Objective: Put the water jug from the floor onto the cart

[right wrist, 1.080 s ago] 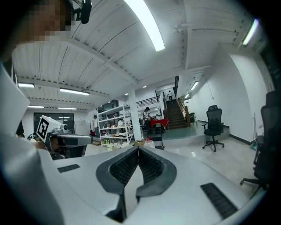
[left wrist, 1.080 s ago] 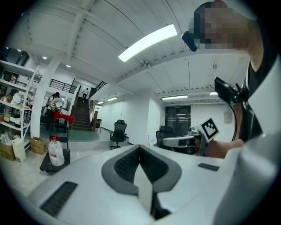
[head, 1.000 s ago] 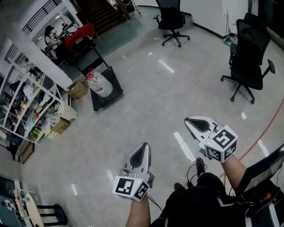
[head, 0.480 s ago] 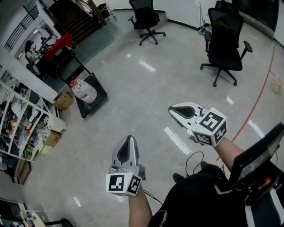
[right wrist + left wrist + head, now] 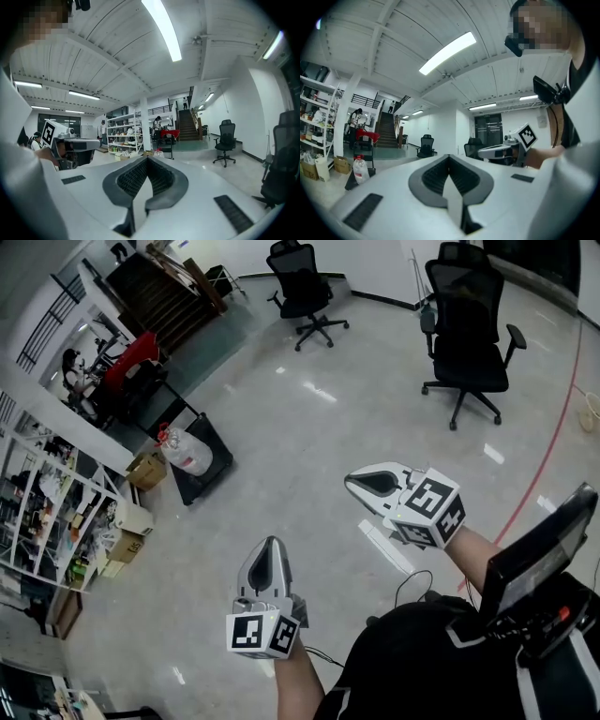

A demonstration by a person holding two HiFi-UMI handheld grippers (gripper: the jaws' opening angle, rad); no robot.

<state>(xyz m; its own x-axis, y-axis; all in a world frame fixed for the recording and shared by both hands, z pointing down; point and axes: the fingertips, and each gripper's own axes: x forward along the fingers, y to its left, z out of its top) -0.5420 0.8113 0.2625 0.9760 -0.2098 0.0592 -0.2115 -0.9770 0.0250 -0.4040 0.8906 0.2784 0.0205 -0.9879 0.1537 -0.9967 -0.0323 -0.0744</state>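
Upper left, water jug (image 5: 187, 452) sits on cart (image 5: 210, 471); left tongs (image 5: 266, 545), right tongs (image 5: 351, 482) clenched empty; looks done, no grasp needed.

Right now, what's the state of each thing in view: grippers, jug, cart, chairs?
left gripper: shut, empty
right gripper: shut, empty
water jug: upright on the cart, red cap on
cart: on the floor, carrying the jug
far office chair: upright, unoccupied
near office chair: upright, unoccupied
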